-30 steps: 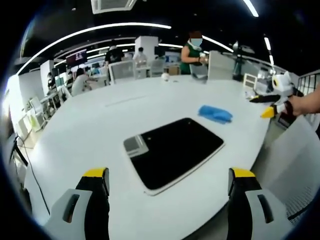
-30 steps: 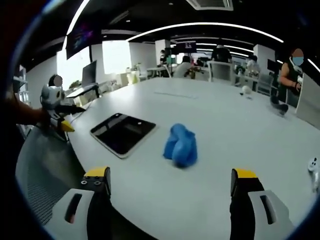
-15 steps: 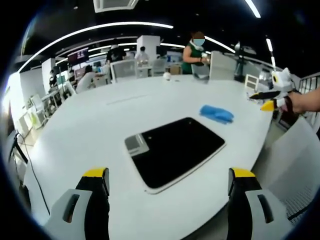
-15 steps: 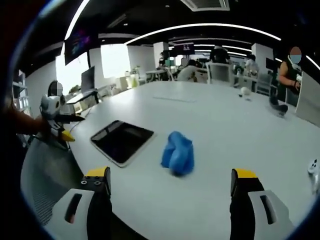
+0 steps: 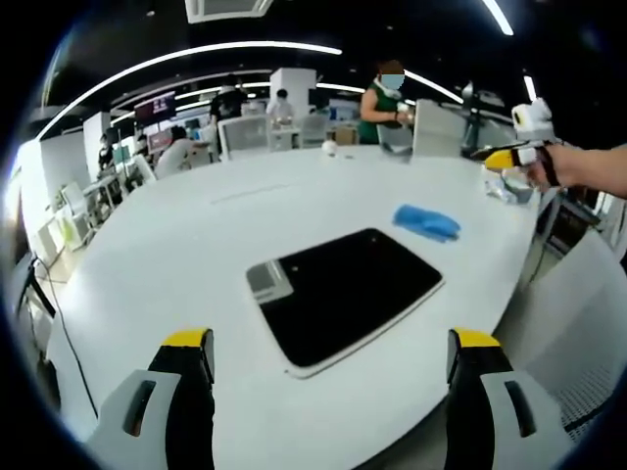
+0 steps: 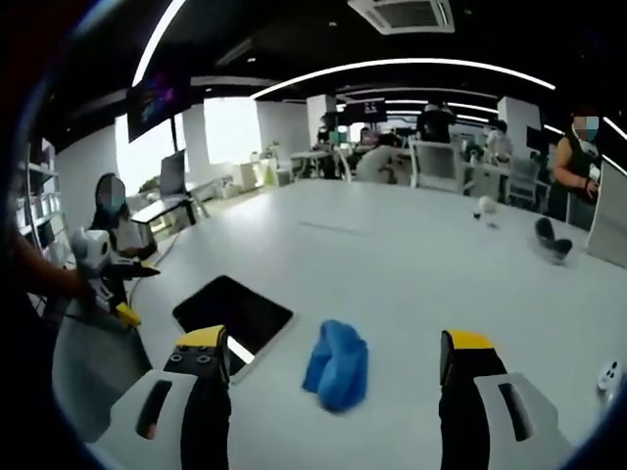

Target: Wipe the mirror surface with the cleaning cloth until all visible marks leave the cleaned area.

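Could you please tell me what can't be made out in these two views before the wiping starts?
- Marks on the mirror: in the left gripper view its surface reads uniformly dark; smudges too faint to tell.
- Mirror's near corner: in the right gripper view, hidden behind the right gripper.
- Cleaning cloth: folds hide its underside.
- Small items far across the table: too small to identify.

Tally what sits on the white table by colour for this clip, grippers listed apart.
Black: 2, the mirror and a dark object far across the table.
Blue: 1, the cleaning cloth.
White: 1, a small ball.
Grippers: 2, left gripper and right gripper, both with jaws spread, holding nothing.
Total: 4 things on the table, plus 2 grippers.
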Available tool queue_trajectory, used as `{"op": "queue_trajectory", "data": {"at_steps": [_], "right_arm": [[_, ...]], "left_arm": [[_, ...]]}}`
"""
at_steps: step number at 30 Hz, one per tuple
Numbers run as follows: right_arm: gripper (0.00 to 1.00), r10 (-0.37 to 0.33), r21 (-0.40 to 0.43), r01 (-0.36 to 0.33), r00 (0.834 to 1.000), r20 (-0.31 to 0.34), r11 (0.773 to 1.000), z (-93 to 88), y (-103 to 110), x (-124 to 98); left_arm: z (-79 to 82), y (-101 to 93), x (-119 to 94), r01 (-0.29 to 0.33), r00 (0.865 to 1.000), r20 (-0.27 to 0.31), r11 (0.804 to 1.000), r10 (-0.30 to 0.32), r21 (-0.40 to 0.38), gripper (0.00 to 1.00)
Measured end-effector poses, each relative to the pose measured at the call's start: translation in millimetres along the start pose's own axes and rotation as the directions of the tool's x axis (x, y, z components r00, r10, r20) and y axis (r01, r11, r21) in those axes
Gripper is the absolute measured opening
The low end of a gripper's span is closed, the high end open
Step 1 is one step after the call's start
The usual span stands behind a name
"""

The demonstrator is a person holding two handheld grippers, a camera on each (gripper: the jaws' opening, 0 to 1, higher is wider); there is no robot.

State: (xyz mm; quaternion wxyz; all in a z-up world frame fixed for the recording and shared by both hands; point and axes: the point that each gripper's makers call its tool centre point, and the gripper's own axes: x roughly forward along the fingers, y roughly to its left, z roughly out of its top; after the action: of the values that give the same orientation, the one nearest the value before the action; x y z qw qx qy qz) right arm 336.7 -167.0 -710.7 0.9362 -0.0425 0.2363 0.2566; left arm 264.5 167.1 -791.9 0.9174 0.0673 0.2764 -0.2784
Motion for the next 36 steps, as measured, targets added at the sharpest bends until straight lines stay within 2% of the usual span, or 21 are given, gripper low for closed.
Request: {"op": "queue_trajectory", "data": {"at_steps": [3,6,14,16,19,28,33,36], "right_arm": [[0.87,-0.004,-0.025,0.004,1.0,-0.004,1.0,7.1,-1,11],[0.83,-0.002,-0.043,0.002,1.0,-0.021,0.999,4.3,-2,22],[0.68,-0.007,-0.057,-0.001,0.992,-0.128,0.998,-37.3,-6,60],[0.61,-0.003,-0.05,-0.004,0.989,-0.148,0.999,-45.2,-7,66],[0.5,-0.01,-0.057,0.001,0.986,-0.169,0.998,-55.6,-11,76],[0.3,0.007,-0.041,-0.017,0.974,-0.228,0.999,-81.0,-13,105],[0.26,0.01,-0.021,-0.017,0.961,-0.275,1.0,-96.5,-13,118],[0.22,-0.01,-0.041,-0.002,0.957,-0.291,0.999,-100.3,-15,121]], "left_arm": [[-0.6,1.4,0,-0.003,1.0,-0.002,1.0,0.003,-0.002,0.99],[-1.0,1.3,0,-0.004,1.0,-0.003,1.0,0.004,-0.002,0.99],[-2.4,1.1,0,-0.002,1.0,-0.01,1.0,0.002,-0.002,0.99],[-2.9,1.3,1,-0.002,1.0,-0.011,1.0,0.002,-0.004,0.99],[-3.4,1.3,1,-0.002,1.0,-0.015,1.0,0.002,-0.004,0.99],[-6.1,-0.3,2,0.004,0.999,-0.031,1.0,-0.004,0.003,0.99],[-7.6,-1.0,2,0.01,0.999,-0.039,1.0,-0.01,0.003,0.99],[-7.6,-1.1,2,0.01,0.999,-0.039,1.0,-0.01,0.0,0.99]]}}
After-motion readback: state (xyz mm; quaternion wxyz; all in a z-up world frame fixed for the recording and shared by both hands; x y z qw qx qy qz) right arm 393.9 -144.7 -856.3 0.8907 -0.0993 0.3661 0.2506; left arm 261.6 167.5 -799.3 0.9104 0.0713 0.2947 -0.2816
